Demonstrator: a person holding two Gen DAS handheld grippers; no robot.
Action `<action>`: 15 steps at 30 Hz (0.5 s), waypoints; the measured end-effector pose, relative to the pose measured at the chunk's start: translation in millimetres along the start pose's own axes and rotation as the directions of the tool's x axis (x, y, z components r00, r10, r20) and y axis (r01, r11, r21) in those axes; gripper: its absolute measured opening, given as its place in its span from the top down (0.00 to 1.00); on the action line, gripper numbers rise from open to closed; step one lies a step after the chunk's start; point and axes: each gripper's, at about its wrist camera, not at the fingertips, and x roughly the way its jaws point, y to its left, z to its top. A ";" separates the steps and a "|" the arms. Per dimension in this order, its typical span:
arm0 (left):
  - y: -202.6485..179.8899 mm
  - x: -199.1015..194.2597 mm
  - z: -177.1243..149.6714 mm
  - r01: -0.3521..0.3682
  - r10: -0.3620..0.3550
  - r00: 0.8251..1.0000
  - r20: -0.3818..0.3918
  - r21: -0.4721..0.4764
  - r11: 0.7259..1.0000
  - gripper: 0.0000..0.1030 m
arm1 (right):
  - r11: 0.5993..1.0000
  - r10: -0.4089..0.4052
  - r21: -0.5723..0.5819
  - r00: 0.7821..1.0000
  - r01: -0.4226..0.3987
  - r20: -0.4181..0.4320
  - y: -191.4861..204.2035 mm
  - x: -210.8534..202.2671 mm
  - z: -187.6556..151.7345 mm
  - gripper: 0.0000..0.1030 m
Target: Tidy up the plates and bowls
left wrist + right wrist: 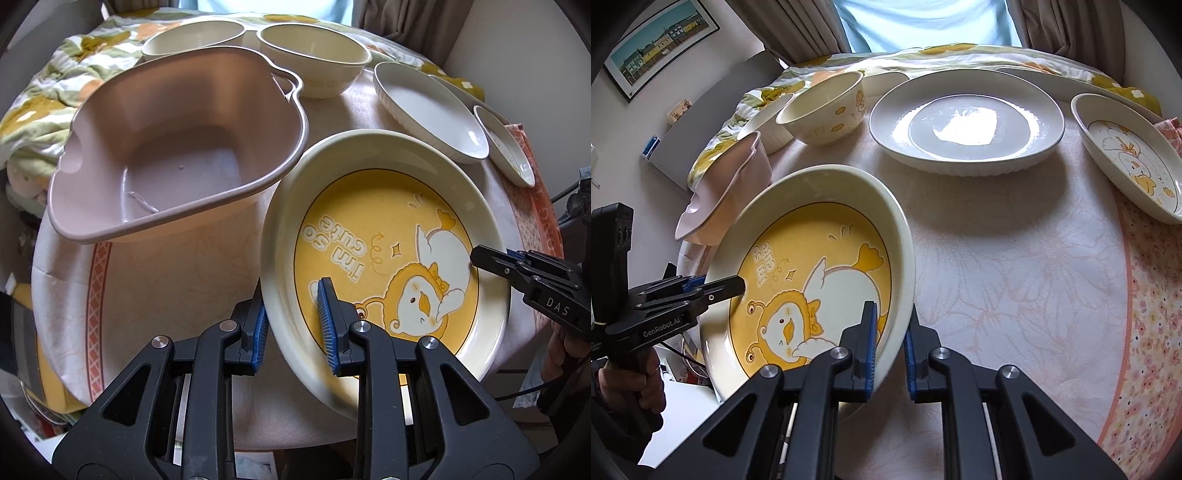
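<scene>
A cream plate with a yellow duck picture [388, 236] is lifted and tilted over the table; it also shows in the right wrist view [812, 258]. My left gripper [295, 325] is shut on its near-left rim, one pad inside and one outside. My right gripper [890, 343] is shut on the opposite rim and shows in the left wrist view [491, 258]. A pink plastic basin [177, 147] stands just left of the plate. Two cream bowls [314, 55] sit behind the basin. A white fluted plate [964, 122] and a small duck plate [1130, 162] lie on the table.
The round table carries a pink floral cloth [1015, 280]. A flowered quilt [55, 81] lies behind the table. A further white dish [1052, 79] sits at the far edge. A framed picture [661, 44] hangs on the left wall.
</scene>
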 end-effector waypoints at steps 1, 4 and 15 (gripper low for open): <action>-0.5 0.0 -0.5 0.001 -0.001 1.000 0.001 -0.002 1.000 0.78 | 1.000 -0.007 0.003 1.000 0.007 -0.002 0.5 0.1 0.1 0.88; 0.6 0.3 -1.0 0.010 -0.010 1.000 -0.002 -0.004 1.000 0.78 | 1.000 -0.028 0.004 1.000 0.028 -0.004 2.5 0.8 -0.5 0.88; -1.9 -6.1 -6.2 -0.072 0.072 0.997 0.010 0.018 0.997 0.77 | 0.997 -0.075 0.014 0.997 0.075 0.010 6.1 -1.3 -1.2 0.88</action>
